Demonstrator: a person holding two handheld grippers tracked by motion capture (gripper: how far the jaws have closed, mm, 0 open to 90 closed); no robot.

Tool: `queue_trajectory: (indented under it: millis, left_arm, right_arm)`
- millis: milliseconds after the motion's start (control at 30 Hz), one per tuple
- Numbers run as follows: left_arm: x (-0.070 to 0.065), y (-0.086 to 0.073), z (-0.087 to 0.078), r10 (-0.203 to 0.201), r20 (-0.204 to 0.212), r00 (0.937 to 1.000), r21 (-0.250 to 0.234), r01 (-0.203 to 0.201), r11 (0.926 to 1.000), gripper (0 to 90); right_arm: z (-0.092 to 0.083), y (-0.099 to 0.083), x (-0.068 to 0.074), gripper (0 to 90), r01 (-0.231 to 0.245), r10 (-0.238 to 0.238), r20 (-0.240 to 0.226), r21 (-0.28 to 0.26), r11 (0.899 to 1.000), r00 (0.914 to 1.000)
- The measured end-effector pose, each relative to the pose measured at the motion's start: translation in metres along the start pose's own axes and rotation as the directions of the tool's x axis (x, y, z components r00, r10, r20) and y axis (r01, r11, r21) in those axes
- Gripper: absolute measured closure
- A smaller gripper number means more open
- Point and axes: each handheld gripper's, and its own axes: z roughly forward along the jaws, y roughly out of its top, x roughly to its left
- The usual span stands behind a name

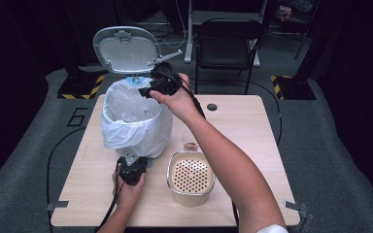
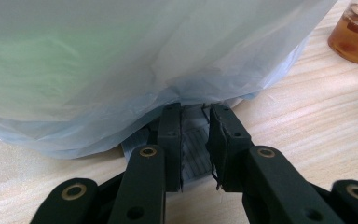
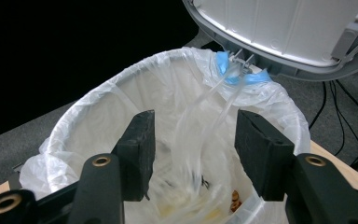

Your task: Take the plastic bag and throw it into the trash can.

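Observation:
A bin lined with a white bag (image 1: 136, 124) stands at the table's left, its grey lid (image 1: 126, 48) raised. My left gripper (image 1: 132, 164) sits low at the bin's near foot. In the left gripper view its jaws (image 2: 195, 109) are shut on the grey ribbed pedal (image 2: 193, 149) under the bag's hem. My right gripper (image 1: 151, 90) hovers over the bin's far rim. In the right gripper view it (image 3: 195, 121) stands open above the bag's mouth (image 3: 98, 93), and a blurred clear plastic strip (image 3: 200, 135) hangs between the pads without touching them. Scraps lie at the bag's bottom.
A beige box with a perforated lid (image 1: 190, 177) stands near the table's front edge, right of my left hand. Behind it is a small cup of amber liquid (image 1: 190, 144), the same cup (image 2: 356, 30) seen in the left gripper view. A black chair (image 1: 228, 43) stands beyond the table (image 1: 243, 126).

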Motion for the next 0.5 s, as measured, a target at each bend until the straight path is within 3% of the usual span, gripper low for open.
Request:
queue_trajectory:
  millis: [167, 200, 267, 500]
  left_arm:
    - [0.0, 0.0, 0.0, 0.0, 0.0, 1.0, 0.001, 0.0, 1.0, 75.0]
    - [-0.001, 0.0, 0.001, -0.021, 0.007, 0.9998, -0.017, 0.021, 0.9996, 75.0]
    - [0.0, 0.0, 0.0, 0.001, 0.0, 1.0, 0.001, -0.001, 1.0, 75.0]
    - [0.0, 0.0, 0.0, 0.0, -0.002, 1.0, -0.006, 0.0, 1.0, 75.0]
  right_arm:
    - [-0.006, -0.002, -0.002, 48.0, 0.01, -0.01, 0.012, -0.007, 1.0, 0.9999]
    - [-0.007, -0.003, -0.003, 48.0, 0.019, -0.019, 0.014, -0.008, 1.0, 0.9997]
    - [-0.011, -0.005, -0.005, 47.7, 0.014, -0.014, 0.015, -0.007, 1.0, 0.9998]
    - [-0.026, -0.016, -0.012, 44.8, 0.012, -0.012, 0.026, -0.006, 1.0, 0.9996]
